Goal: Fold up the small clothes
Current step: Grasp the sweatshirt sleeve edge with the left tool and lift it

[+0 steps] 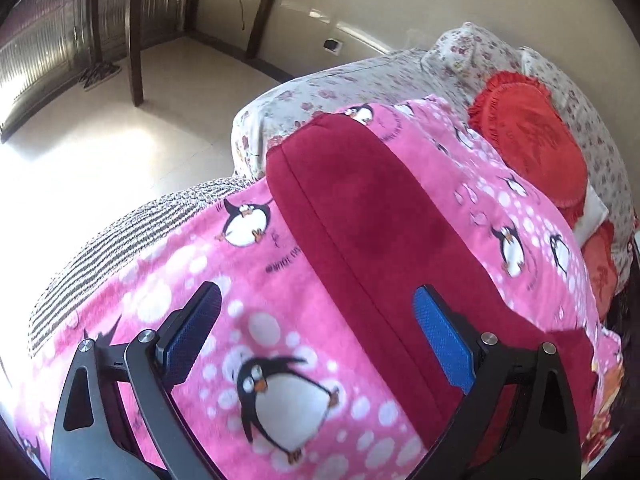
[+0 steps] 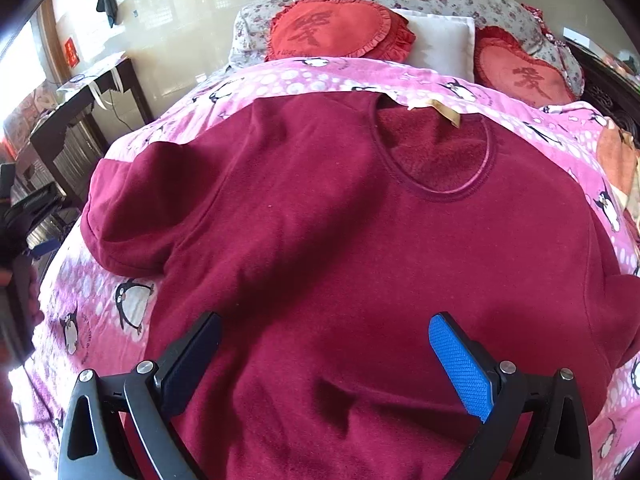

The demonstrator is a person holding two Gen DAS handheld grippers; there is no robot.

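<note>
In the left wrist view, the left gripper (image 1: pixel 316 312) fills the bottom of the frame with its blue-padded fingers (image 1: pixel 442 338) spread wide and holding nothing. Between and beyond them, a dark red fleece sweatshirt (image 1: pixel 360 232) runs as a long band from lower right toward the centre, lying on a pink fleece blanket printed with penguins (image 1: pixel 256 312). A red frilled heart-shaped cushion (image 1: pixel 532 140) sits at the upper right against floral-print pillows (image 1: pixel 460 60), and a pale tiled floor (image 1: pixel 120 128) fills the upper left. In the right wrist view, the right gripper (image 2: pixel 324 344) sits low in the frame, its fingers wide apart and empty, above the sweatshirt (image 2: pixel 320 220), which lies spread flat across the middle of the frame with its round neckline (image 2: pixel 436 152) and tan label (image 2: pixel 444 112) toward the top. The pink blanket (image 2: pixel 80 300) shows around it, and two red heart cushions (image 2: pixel 336 28) and a white pillow (image 2: pixel 444 44) line the top edge.
</note>
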